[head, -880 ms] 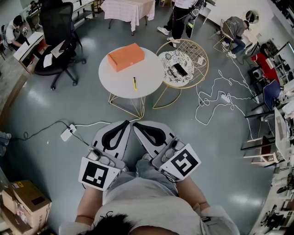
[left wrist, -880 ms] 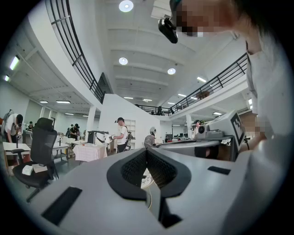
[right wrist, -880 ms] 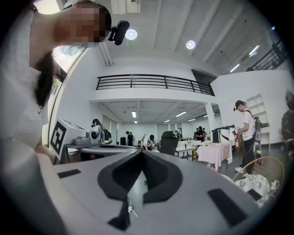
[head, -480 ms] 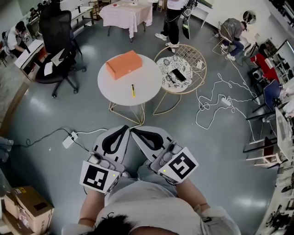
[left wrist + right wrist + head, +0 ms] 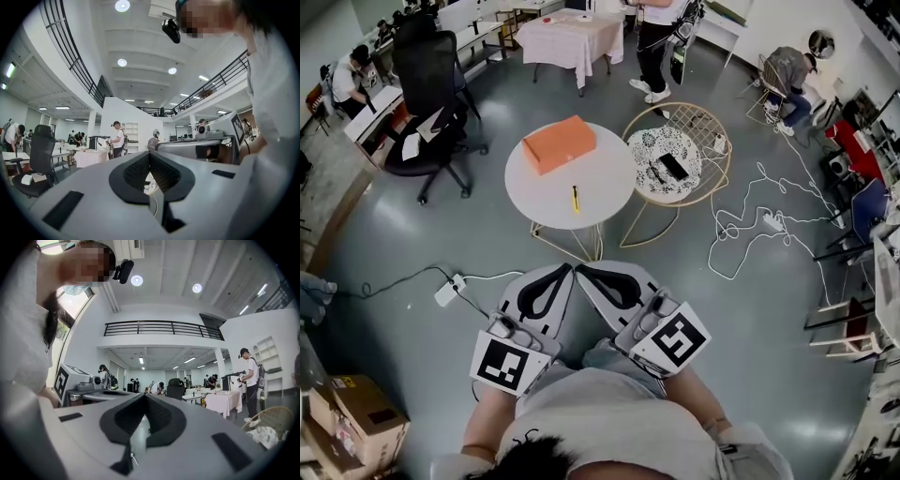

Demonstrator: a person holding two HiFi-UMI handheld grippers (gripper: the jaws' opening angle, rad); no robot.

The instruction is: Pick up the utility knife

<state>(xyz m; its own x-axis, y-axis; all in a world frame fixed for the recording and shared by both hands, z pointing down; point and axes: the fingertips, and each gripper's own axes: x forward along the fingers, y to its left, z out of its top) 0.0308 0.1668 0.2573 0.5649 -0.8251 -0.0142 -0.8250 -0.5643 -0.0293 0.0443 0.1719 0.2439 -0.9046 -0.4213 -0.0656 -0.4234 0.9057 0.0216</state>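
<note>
White table [image 5: 605, 173], orange box [image 5: 558, 142] near utility knife [image 5: 576, 198]

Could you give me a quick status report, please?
Left gripper and right gripper shut, empty. Knife on table, untouched, well ahead. Box apart from it.

I see a glossy grey floor [image 5: 403, 244]. A round white table [image 5: 605, 178] stands far ahead, a wire-frame table [image 5: 724, 155] at its right, a black office chair [image 5: 427, 66] far left. Round ceiling lamps [image 5: 122, 5] give light.

The utility knife [image 5: 576, 198] lies on a table [image 5: 605, 173], in front of a box [image 5: 559, 143]; a second table [image 5: 647, 148] stands just beside it, on the right.
</note>
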